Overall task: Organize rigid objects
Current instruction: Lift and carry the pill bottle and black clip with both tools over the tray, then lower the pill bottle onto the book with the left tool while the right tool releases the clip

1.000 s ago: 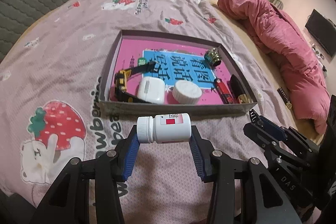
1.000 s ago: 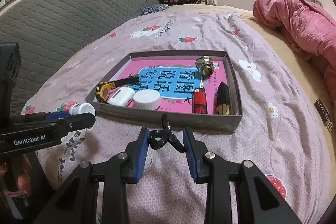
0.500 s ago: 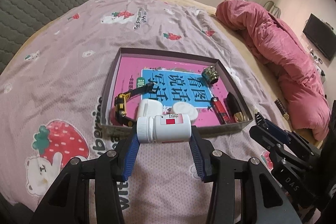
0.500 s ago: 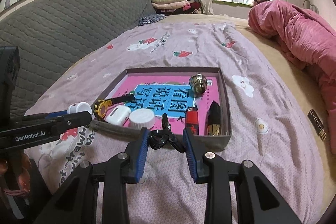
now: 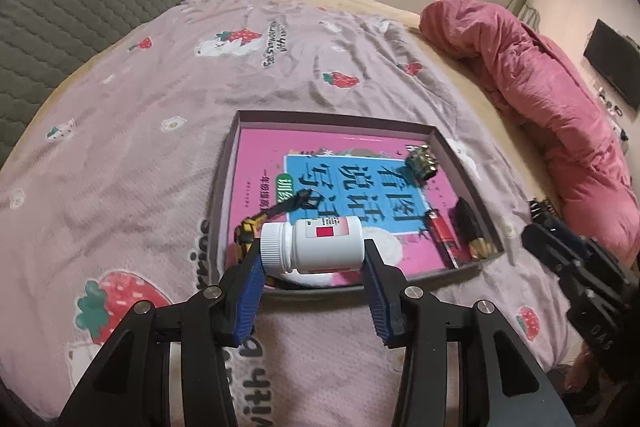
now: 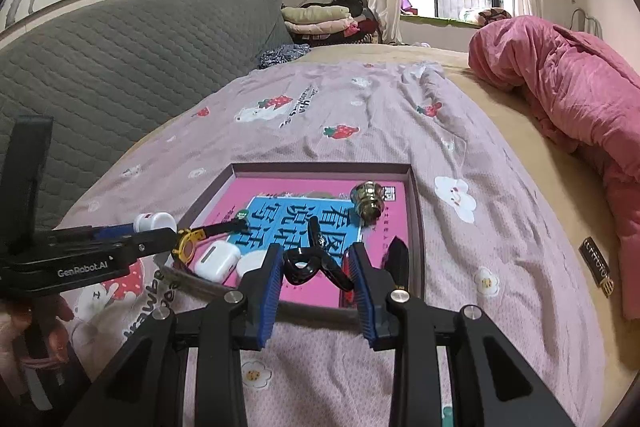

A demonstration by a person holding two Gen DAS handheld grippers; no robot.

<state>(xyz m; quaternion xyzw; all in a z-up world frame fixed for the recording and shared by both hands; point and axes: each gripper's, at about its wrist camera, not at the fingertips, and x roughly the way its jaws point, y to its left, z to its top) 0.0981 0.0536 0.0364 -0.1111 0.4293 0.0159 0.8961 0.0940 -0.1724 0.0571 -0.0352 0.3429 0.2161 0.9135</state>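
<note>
two pairs of tongs hover over the near edge of a shallow grey tray lying on a bed with a strawberry-print sheet. the left tongs grip a white pill bottle sideways, cap to the left, blue pads pressing both ends, above the tray's near left corner. the right tongs are closed on a black binder clip, held above the tray's near wall. inside the tray, on a pink and blue book, lie a yellow and black tape measure, a white earbud case, a white lid, a red lighter and a brass knob near the far right corner.
</note>
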